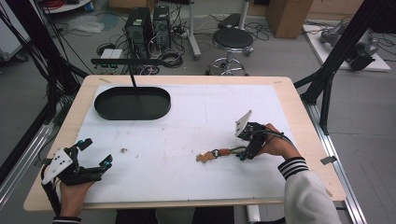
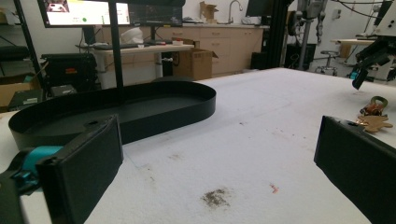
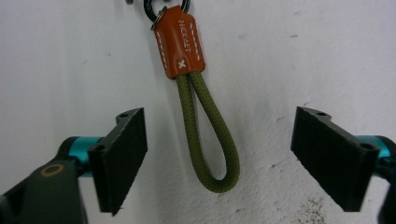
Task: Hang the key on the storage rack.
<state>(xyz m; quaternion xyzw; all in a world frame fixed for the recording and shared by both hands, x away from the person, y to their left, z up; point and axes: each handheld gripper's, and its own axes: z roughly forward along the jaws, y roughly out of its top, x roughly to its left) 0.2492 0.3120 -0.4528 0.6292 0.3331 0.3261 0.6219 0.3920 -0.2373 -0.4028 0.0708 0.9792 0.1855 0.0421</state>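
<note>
Right gripper had its fingers spread wide around the keychain's green cord loop, nothing grabbed yet. Keychain lay mid-right on the tabletop; left gripper sat wide, empty. Basically everything was left, I reckon.

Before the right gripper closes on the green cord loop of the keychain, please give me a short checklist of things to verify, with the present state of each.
1. Right gripper open: ok, jaws stand wide apart.
2. Green cord loop between the jaws: ok, roughly centred in the right gripper view.
3. Loop free of the jaws: ok, a gap shows on each side.
4. Keychain lies flat on the table: ok.
5. Left gripper out of the way: ok, open and at the table's near left corner.
6. Jaws low enough to catch the cord: cannot tell.
</note>
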